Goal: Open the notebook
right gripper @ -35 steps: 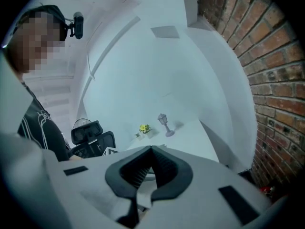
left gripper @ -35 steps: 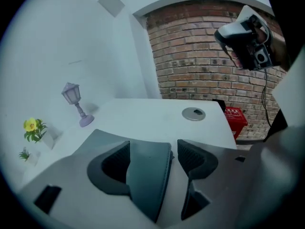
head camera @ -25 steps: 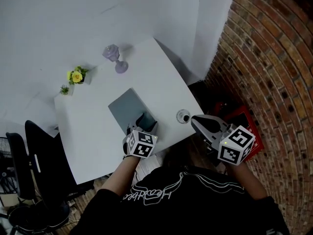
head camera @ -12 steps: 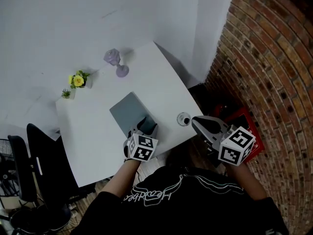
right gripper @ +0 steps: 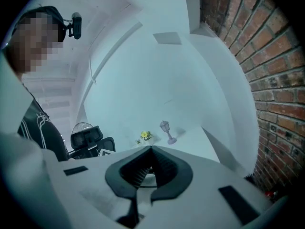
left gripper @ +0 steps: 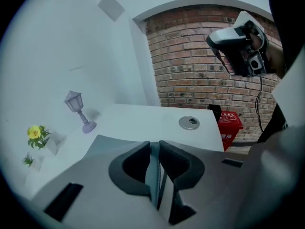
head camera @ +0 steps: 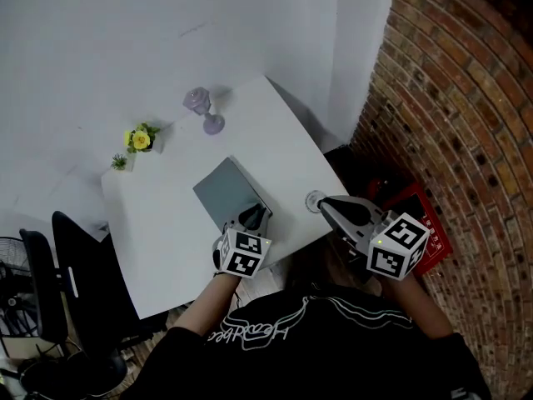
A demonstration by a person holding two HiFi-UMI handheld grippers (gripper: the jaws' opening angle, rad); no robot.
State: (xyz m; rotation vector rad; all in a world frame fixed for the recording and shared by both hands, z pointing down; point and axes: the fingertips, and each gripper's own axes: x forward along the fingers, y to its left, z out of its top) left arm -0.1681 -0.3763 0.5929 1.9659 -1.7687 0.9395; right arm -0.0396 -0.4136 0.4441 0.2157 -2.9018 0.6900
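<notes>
A grey notebook lies on the white table in the head view. My left gripper is at the notebook's near corner. In the left gripper view its jaws are closing, and the dark pads press on a thin grey-blue cover edge that stands between them. My right gripper hovers past the table's right edge, near a round grommet, with its jaws together and nothing in them. In its own view the right gripper has its tips meeting, and it shows high in the left gripper view as well.
A purple lantern ornament and a small pot of yellow flowers stand at the table's far side. A round metal grommet sits by the right edge. A black chair is at the left; a brick wall and red crate at the right.
The left gripper's jaws, wide open around the notebook's near corner before, have closed onto its edge and risen slightly. The right gripper has drifted a little toward the table.
</notes>
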